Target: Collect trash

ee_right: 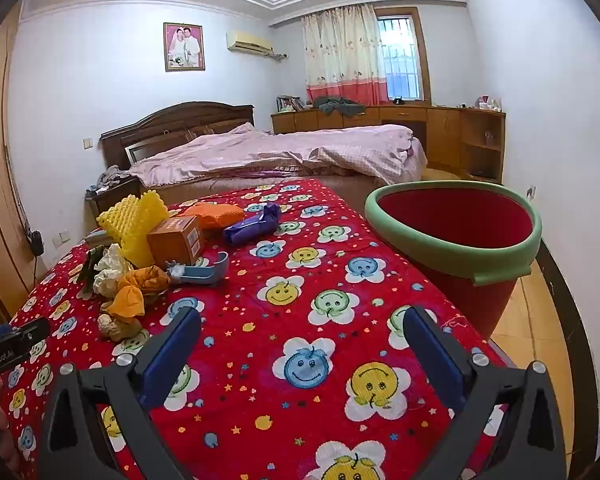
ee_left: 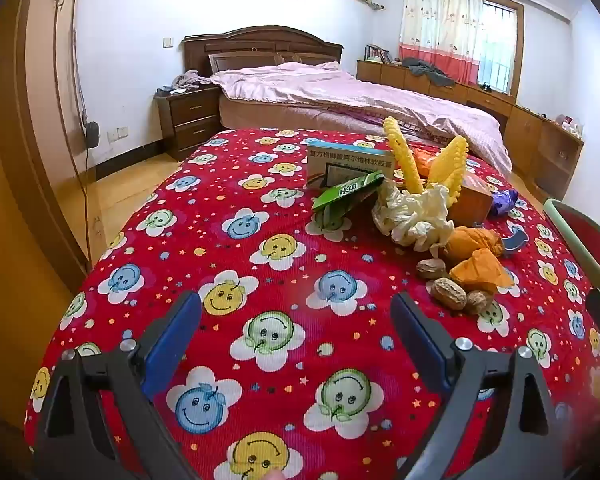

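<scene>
My left gripper (ee_left: pixel 296 320): jaws spread wide, nothing between the blue pads (ee_left: pixel 172 340), tilted down over the red smiley cloth (ee_left: pixel 260 240); the trash heap lies ahead and to my right.
My right gripper (ee_right: pixel 302 332): jaws spread wide too, empty, angled down over bare cloth (ee_right: pixel 300 280) between the heap and the bucket.
Trash heap: one loose cluster on the cloth, well apart from both sets of my fingers.
Yellow foam netting (ee_left: pixel 404 160): two long pieces standing up in a V, one leaning left, one leaning right, long axes near upright.
Medicine box (ee_left: pixel 350 162): standing on a long edge, printed face towards my left camera, long axis across the view.
Green packet (ee_left: pixel 348 194): flat, propped against that box, long axis slanting up to the right.
Crumpled white paper (ee_left: pixel 412 216): a wad at the foot of the netting.
Brown carton (ee_right: pixel 176 240): just beside the netting, a corner towards my right camera.
Orange wads (ee_left: pixel 476 254): two, touching, near edge of the heap.
Nuts in shell (ee_left: pixel 448 292): three, just beside the orange wads, nearest my left fingers.
Purple wrapper (ee_right: pixel 256 224): long axis slanting up to the right, at the far side.
Blue plastic piece (ee_right: pixel 204 272): curved, lying in front of the carton.
Red bucket (ee_right: pixel 456 248): green rim, upright, beside the cloth's right edge; the part of its inside I see holds nothing, the bottom is hidden.
</scene>
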`<state>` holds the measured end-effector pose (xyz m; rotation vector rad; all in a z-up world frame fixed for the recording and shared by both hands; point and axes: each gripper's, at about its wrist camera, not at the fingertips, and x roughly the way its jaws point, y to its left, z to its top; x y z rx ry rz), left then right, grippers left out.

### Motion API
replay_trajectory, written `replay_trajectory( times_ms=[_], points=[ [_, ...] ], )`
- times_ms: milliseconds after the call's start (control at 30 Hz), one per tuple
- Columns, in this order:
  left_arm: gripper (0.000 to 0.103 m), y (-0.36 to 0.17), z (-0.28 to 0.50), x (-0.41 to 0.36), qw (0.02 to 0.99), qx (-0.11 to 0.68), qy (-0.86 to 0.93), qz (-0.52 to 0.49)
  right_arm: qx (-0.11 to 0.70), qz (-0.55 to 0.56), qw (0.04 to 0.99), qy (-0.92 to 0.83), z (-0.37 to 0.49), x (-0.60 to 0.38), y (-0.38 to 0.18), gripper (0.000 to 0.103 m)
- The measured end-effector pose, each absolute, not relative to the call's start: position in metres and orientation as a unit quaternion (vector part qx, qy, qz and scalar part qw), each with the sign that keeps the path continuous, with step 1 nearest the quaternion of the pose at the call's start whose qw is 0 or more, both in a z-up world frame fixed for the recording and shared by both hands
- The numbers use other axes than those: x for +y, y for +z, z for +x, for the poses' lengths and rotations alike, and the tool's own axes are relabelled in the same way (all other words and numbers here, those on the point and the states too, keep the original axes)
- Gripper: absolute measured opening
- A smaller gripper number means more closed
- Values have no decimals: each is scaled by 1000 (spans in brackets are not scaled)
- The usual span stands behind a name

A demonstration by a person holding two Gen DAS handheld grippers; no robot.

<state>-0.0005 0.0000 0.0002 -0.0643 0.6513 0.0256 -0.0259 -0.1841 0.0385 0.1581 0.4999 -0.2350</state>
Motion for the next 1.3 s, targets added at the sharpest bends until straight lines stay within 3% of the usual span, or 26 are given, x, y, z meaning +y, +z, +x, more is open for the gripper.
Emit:
replay_trajectory(
  times_ms=[1300],
  points=[
    [95, -3, 4, 2, 943, 330, 14, -31, 247, 81, 959, -115, -25, -185, 38, 103]
  ],
)
